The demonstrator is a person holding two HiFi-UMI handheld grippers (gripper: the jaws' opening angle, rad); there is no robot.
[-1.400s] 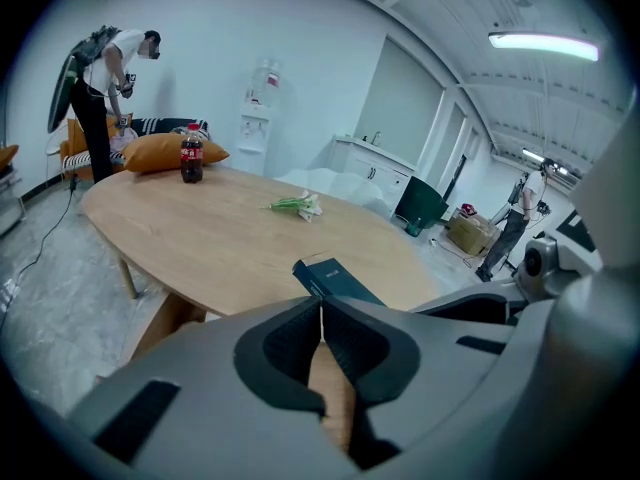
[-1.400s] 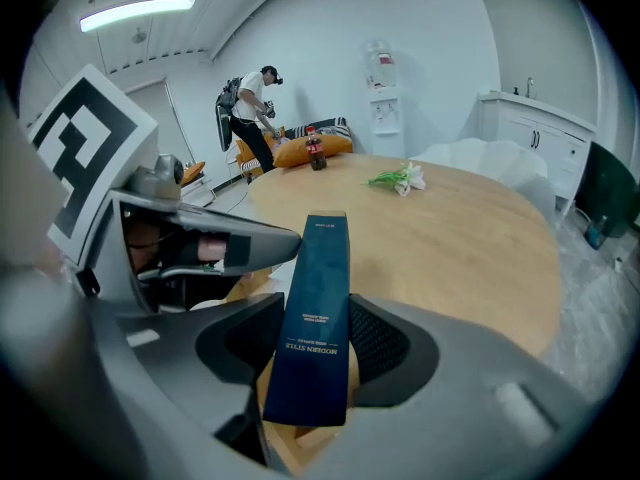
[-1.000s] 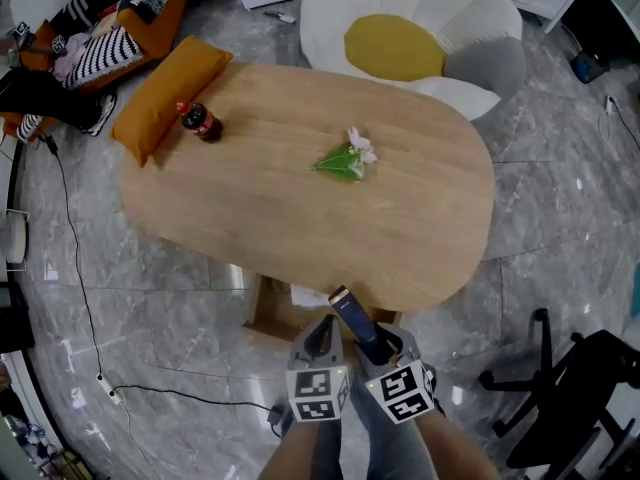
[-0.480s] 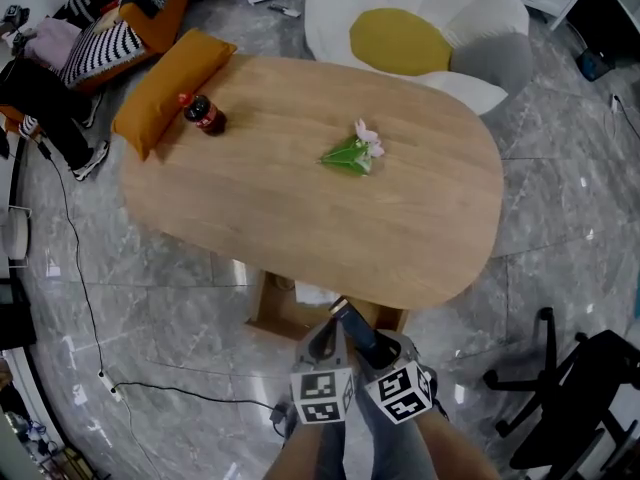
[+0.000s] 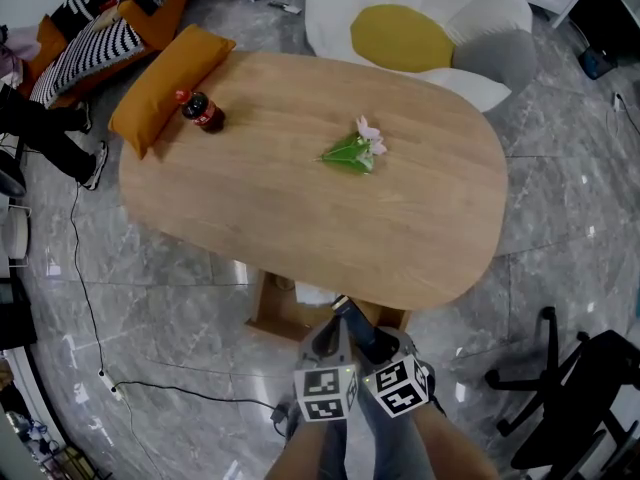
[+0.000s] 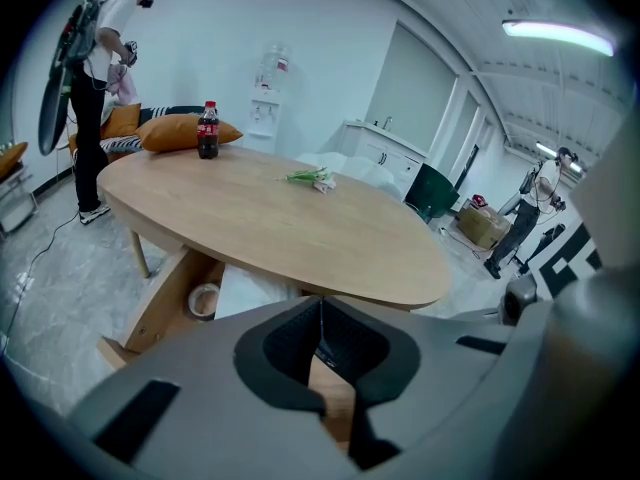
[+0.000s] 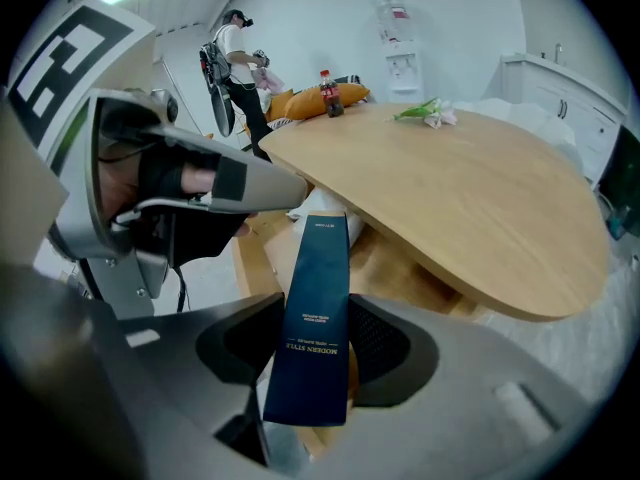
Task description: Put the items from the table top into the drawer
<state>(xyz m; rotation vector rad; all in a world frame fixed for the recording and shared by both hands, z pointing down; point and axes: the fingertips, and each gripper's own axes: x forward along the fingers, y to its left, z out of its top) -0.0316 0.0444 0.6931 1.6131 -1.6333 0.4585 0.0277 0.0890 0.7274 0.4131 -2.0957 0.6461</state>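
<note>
My right gripper (image 7: 318, 346) is shut on a long dark blue box (image 7: 320, 303) with gold print, which sticks up out of the jaws. In the head view that box (image 5: 352, 320) hangs over the open wooden drawer (image 5: 262, 313) under the table's near edge. My left gripper (image 5: 330, 343) sits close beside it on the left, shut, with nothing between its tips (image 6: 319, 308). On the oval wooden table (image 5: 300, 218) stand a cola bottle (image 5: 203, 113) at the far left and a small bunch of flowers (image 5: 355, 151) near the middle.
Inside the drawer (image 6: 160, 303) lie a tape roll (image 6: 204, 299) and something white (image 6: 250, 290). An orange cushion (image 5: 165, 83) touches the table's far left edge. A flower-shaped seat (image 5: 415, 33) lies behind, an office chair (image 5: 575, 388) at the right, a cable (image 5: 85, 308) on the floor.
My right gripper has sunk a little with the blue box over the drawer. The left gripper has stayed put. The person at the far left has shifted further out of view.
</note>
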